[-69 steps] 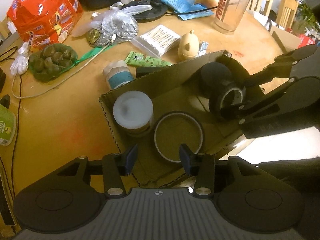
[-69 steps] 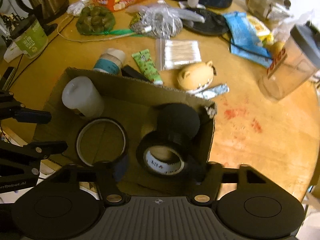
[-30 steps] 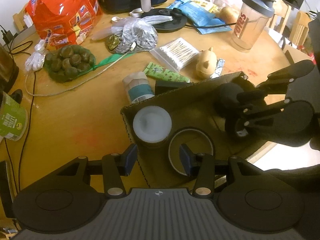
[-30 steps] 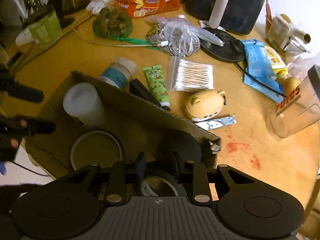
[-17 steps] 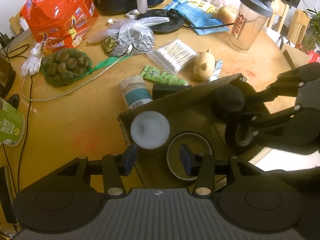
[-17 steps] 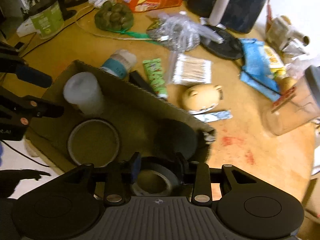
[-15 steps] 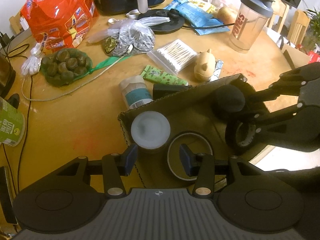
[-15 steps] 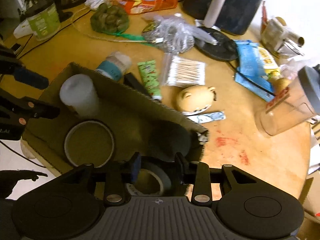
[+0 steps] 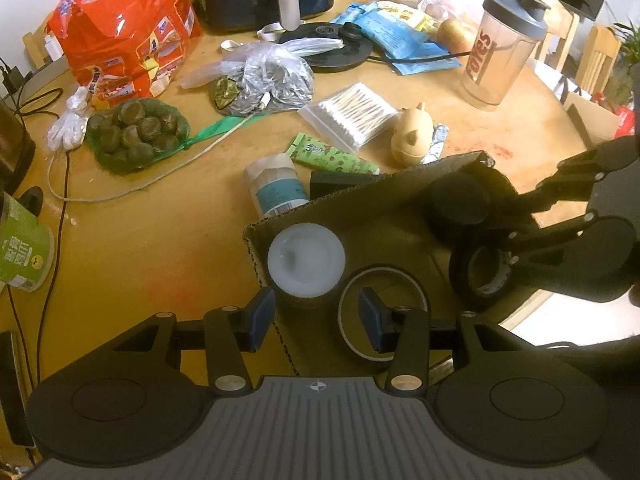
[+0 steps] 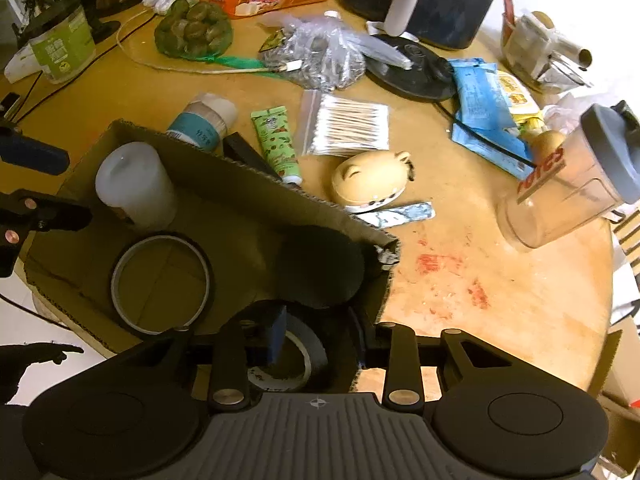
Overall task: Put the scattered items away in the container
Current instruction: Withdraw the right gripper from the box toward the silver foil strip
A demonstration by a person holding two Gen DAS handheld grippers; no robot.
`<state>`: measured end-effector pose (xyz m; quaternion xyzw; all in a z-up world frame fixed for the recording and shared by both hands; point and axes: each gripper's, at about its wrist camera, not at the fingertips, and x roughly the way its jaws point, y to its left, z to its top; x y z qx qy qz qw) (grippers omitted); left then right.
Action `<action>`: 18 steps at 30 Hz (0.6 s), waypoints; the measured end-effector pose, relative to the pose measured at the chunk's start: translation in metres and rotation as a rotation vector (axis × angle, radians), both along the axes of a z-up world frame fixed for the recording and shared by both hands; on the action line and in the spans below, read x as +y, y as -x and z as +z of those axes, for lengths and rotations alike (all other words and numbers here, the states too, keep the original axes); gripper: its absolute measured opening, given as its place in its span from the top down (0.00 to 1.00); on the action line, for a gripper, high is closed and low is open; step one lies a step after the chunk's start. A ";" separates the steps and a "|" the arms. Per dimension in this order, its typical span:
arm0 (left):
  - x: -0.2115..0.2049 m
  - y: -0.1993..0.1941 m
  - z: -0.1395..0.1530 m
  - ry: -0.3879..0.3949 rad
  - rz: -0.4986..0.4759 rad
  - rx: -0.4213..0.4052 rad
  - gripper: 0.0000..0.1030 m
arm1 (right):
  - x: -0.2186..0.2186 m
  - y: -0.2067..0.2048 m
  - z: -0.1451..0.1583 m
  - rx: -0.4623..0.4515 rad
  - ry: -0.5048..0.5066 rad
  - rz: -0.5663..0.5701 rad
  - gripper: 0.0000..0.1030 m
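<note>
Right gripper (image 10: 320, 336) jaws closing, straddling the black tape roll (image 10: 292, 356) wall at the cardboard box (image 9: 360, 200) right end; grip unclear. Left gripper (image 9: 316, 314) hanging part-open, empty, over the box's near-left corner. Box is holding white jar (image 9: 306, 260), thin ring (image 9: 380, 316), black cylinder (image 9: 460, 204). Cotton swabs (image 9: 352, 114) and green tube (image 9: 332, 156) lying on the cluttered wooden table (image 9: 140, 232) beyond the box's far edge.

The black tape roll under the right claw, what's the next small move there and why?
Probably let go fully and lift the right claw straight up. The black tape roll already lies inside the cardboard box beside the black cylinder, and the claw's jaws are closing, one finger inside the roll's hole. The green tube outside the box could come next.
</note>
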<state>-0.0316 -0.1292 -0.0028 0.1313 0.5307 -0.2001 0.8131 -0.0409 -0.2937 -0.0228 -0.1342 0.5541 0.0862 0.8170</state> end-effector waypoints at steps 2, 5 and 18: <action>0.001 0.001 0.000 0.001 0.000 -0.001 0.56 | 0.000 -0.001 -0.002 0.007 -0.007 0.000 0.67; 0.001 0.002 0.000 0.002 0.002 -0.002 0.56 | -0.001 -0.002 -0.005 0.015 -0.019 -0.008 0.69; 0.006 0.000 0.005 0.022 0.006 -0.022 0.56 | -0.005 -0.003 0.018 -0.059 -0.079 -0.068 0.76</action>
